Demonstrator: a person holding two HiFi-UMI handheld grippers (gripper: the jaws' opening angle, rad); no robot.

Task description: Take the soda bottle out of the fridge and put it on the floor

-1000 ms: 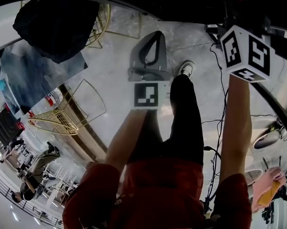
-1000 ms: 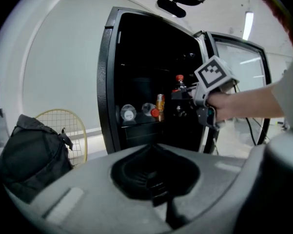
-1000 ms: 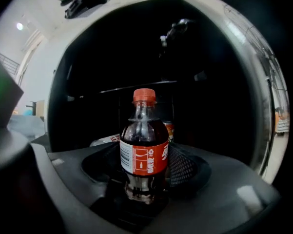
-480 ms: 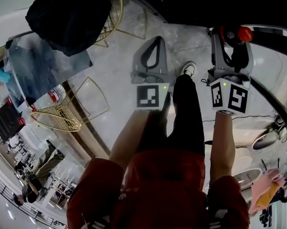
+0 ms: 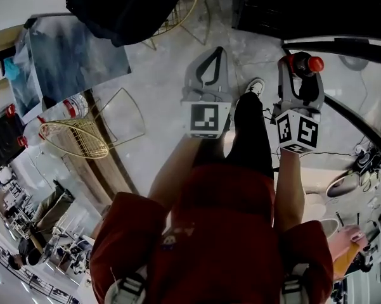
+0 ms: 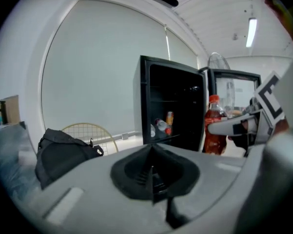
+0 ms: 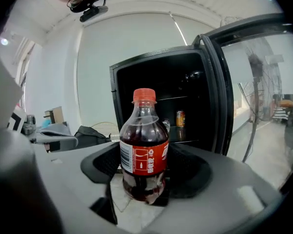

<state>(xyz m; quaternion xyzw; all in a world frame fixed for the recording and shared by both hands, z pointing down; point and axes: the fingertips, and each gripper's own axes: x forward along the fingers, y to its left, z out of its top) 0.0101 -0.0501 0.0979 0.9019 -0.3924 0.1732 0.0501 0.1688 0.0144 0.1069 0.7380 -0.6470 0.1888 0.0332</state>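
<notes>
No readable text, soda bottle (image 7: 144,145) red label with white print too blurred to make out

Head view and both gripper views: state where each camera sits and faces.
Head view: on the person's head, facing steeply down at the floor; red sleeves, a leg, left gripper, right gripper.
Left gripper view: on the left gripper, facing the open fridge past shut jaws; right gripper at right.
Right gripper view: on the right gripper, facing the soda bottle it grips; left gripper at left.
Both gripper views show the fridge.
</notes>
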